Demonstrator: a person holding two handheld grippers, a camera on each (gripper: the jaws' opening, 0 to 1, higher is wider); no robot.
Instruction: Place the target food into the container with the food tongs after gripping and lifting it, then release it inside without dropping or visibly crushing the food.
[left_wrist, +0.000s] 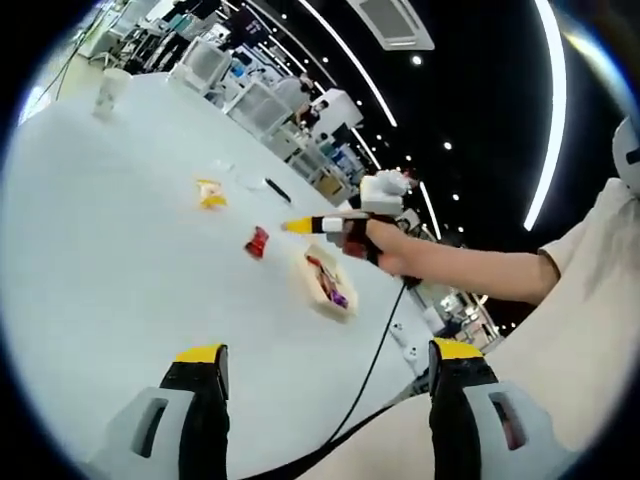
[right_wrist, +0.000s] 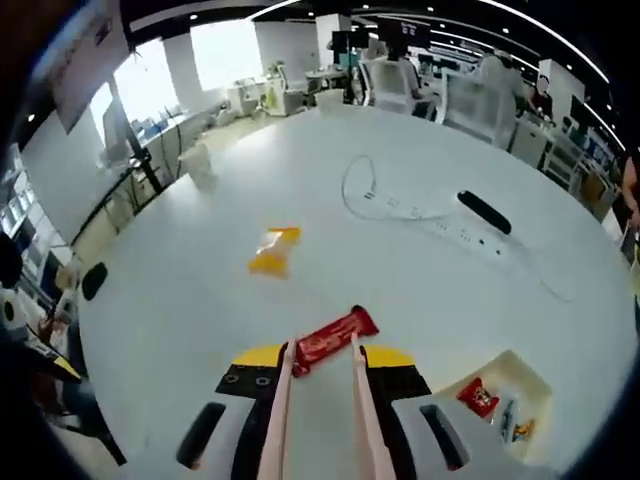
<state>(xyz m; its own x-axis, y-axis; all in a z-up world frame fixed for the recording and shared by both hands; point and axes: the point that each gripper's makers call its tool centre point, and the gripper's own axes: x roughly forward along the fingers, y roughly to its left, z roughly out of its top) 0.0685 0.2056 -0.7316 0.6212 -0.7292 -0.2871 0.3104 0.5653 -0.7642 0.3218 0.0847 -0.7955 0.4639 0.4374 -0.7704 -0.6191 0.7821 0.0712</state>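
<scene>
While the big round white table (right_wrist: 420, 150) carried everything, a pale paper cup (right_wrist: 198, 163) stood at its far left. Right of the cup lay a crinkled yellow snack packet (right_wrist: 273, 251), and nearer than that a red foil-wrapped snack bar (right_wrist: 331, 338), flat on the table. The right gripper (right_wrist: 318, 372) held pale food tongs (right_wrist: 276, 410), whose two tips hung slightly parted over the bar's near end; whether they touched it I could not tell. Right of the bar sat a shallow cream rectangular tray (right_wrist: 524, 372) with small wrapped snacks inside, and beyond it a white power strip (right_wrist: 440, 222). In the left gripper view, the left gripper (left_wrist: 325, 355) had its yellow-tipped jaws spread wide, pinching nothing.
</scene>
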